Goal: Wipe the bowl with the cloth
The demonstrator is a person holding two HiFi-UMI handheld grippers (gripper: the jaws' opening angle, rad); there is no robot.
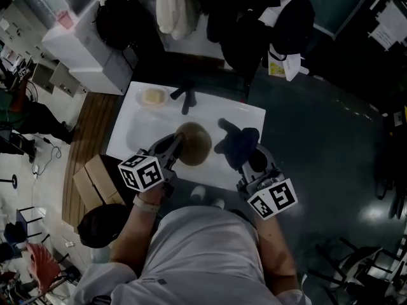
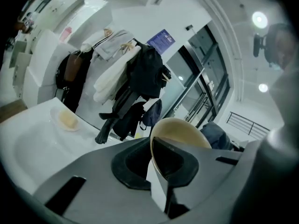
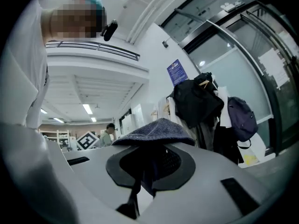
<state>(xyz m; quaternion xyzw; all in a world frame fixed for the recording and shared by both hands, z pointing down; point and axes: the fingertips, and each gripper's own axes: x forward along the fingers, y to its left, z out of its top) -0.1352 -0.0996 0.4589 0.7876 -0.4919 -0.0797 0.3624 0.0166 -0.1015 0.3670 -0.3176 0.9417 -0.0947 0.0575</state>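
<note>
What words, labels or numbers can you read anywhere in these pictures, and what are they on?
No text here can be read.
Blue poster on the wall: print too blurred to read.
Paper sheets: print too small to read.
Marker cubes: black-and-white square patterns only, no letters.

Left gripper (image 1: 176, 146), right gripper (image 1: 250, 159): both clamped.

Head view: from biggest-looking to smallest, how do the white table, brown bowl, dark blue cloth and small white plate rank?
1. white table, by far the largest.
2 and 3. round brown bowl and dark blue cloth: they look about alike, so I won't rank them.
4. small white plate, the smallest.
</note>
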